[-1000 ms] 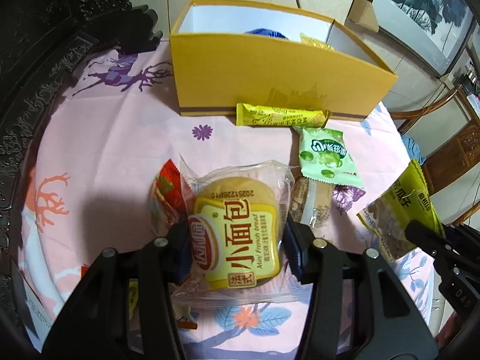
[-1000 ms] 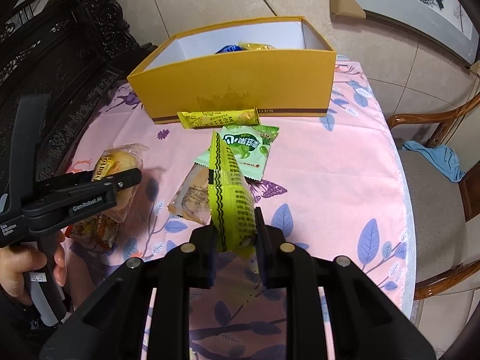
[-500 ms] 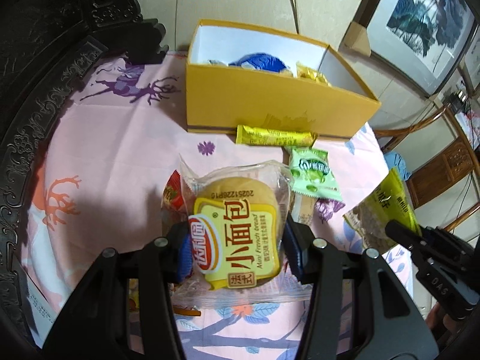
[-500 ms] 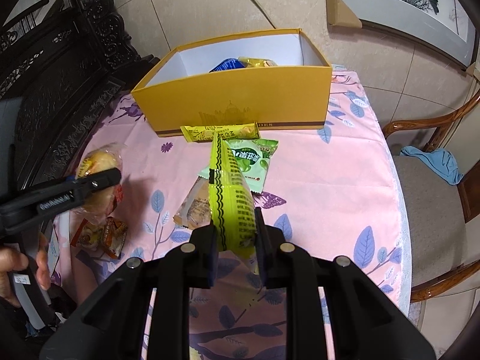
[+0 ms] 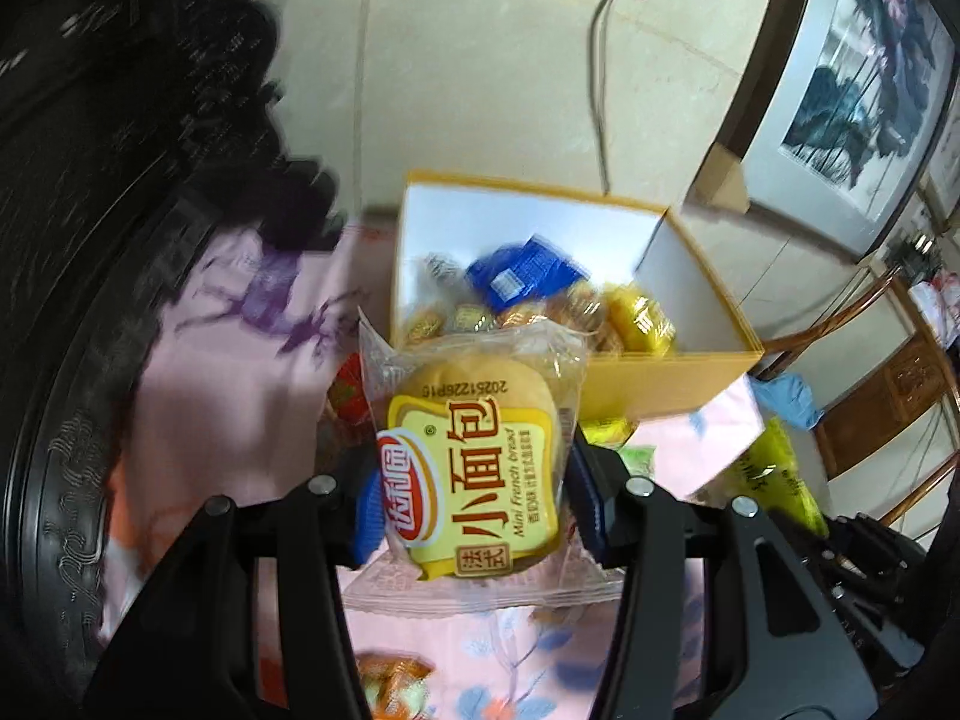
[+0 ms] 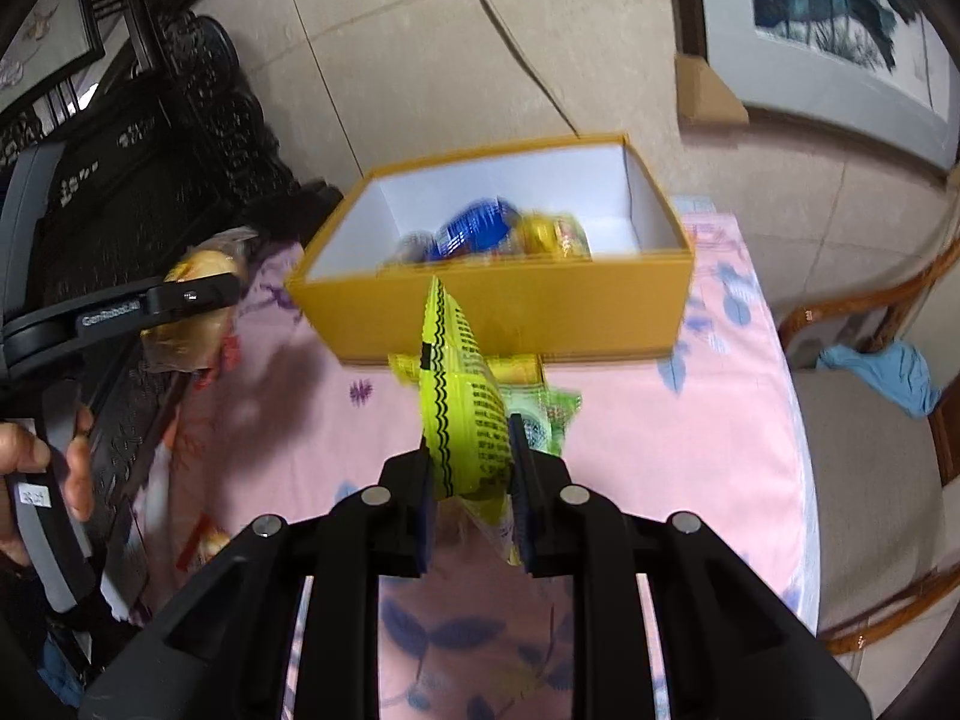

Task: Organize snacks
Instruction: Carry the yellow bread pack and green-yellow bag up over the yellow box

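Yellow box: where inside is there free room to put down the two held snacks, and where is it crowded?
Inside the yellow box, the white floor along the far wall and in the right-hand corner is bare. The near-left part is crowded: a blue packet and a gold packet lie heaped there. The left gripper holds the mini French bread, the right gripper a lime-green packet.

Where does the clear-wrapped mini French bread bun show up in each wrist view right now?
Left wrist: mini French bread bun at centre-bottom, clamped in the left gripper.
Right wrist: far left, mid-height, behind that gripper's black finger.
Shared landmark: open yellow cardboard box, beyond the bun in both.
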A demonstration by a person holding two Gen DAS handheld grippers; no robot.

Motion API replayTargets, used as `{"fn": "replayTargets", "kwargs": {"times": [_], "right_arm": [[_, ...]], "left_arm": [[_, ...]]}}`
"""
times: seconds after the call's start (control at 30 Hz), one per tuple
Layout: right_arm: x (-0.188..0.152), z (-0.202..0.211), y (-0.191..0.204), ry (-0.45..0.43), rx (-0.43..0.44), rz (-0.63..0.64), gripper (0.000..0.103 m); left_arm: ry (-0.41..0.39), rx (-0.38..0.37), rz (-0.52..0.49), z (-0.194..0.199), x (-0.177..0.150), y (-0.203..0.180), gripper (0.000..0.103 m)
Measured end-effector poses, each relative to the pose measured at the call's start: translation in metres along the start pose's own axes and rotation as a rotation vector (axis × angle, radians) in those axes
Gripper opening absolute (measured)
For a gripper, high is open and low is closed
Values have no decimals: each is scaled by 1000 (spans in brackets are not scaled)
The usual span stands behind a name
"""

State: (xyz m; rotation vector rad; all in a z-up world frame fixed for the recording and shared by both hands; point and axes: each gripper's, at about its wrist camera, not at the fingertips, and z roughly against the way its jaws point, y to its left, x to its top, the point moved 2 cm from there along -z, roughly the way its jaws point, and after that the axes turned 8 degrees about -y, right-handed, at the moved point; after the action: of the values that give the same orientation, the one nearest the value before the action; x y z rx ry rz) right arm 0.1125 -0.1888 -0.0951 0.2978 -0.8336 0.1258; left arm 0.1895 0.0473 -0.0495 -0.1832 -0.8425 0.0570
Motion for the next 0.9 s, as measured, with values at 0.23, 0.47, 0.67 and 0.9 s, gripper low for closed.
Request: {"fn": "replayTargets", "kwargs": {"times": [0.23, 0.47, 0.67, 0.9], "right_arm": [[59, -3, 7, -89, 14, 42, 21], [58, -15, 12, -65, 43, 30, 21], [41, -20, 21, -35, 67, 23, 21], [14, -24, 22, 19, 60, 26, 21]], "left_arm": [[2, -82, 48, 1, 40, -3, 50], [117, -174, 259, -1, 11, 32, 50], [192, -147, 265, -9, -15, 42, 51], [289, -91, 153, -38, -91, 13, 51]]}}
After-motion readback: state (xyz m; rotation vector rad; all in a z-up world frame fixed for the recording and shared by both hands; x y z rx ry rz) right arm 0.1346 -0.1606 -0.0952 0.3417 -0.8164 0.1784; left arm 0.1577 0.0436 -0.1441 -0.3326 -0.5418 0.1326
